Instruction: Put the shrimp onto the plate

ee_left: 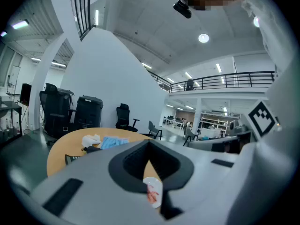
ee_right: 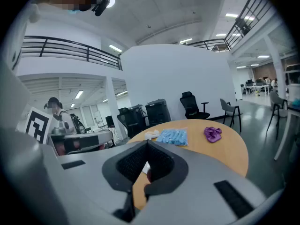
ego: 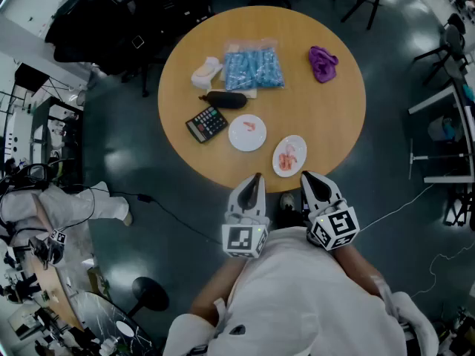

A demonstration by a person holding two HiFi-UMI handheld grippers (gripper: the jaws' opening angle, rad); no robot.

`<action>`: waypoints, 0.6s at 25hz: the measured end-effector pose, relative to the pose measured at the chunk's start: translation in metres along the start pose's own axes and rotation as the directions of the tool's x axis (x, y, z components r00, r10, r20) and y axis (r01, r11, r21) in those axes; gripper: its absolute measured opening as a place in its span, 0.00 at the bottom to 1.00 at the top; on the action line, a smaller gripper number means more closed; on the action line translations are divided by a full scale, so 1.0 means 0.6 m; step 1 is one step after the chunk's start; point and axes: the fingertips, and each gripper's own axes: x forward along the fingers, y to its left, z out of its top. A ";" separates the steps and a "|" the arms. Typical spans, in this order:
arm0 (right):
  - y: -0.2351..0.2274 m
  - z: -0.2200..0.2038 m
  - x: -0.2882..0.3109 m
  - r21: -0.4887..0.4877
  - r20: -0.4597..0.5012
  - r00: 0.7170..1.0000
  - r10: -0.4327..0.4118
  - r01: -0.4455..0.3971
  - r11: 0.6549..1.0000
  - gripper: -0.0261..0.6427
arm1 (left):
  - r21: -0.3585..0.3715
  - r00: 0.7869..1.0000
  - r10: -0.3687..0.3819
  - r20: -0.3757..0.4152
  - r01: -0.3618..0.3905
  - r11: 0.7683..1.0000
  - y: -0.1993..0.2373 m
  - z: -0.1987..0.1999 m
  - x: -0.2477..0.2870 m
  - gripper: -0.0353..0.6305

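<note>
Two white plates lie near the round table's near edge. The right plate (ego: 289, 156) carries several pink shrimp (ego: 286, 156). The left plate (ego: 247, 133) carries one small shrimp (ego: 250, 127). My left gripper (ego: 256, 179) and right gripper (ego: 306, 177) hover side by side just off the table's near edge, both shut and empty. In the left gripper view the shut left gripper (ee_left: 150, 144) frames the shrimp plate (ee_left: 153, 191) below its tip. In the right gripper view the shut right gripper (ee_right: 147, 144) hides most of a plate (ee_right: 146, 167).
On the wooden table (ego: 326, 117) farther back lie a black calculator (ego: 205, 123), a dark oblong object (ego: 226, 99), a blue packet (ego: 252, 69), a white cloth (ego: 206, 71) and a purple cloth (ego: 323, 63). Chairs and desks stand around on the dark floor.
</note>
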 end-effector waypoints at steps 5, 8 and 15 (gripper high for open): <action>0.001 -0.004 0.005 -0.002 -0.002 1.000 0.003 -0.003 1.000 0.06 | 0.002 1.000 -0.007 -0.004 0.007 1.000 0.001 -0.004 0.002 0.06; 0.003 -0.008 0.006 0.001 -0.007 1.000 0.000 0.000 1.000 0.06 | 0.001 1.000 -0.010 -0.008 0.010 1.000 0.003 -0.005 0.000 0.06; -0.021 -0.019 0.020 0.060 -0.017 0.999 -0.051 0.052 0.997 0.06 | -0.004 1.000 -0.012 -0.023 0.012 1.000 0.012 -0.013 0.002 0.06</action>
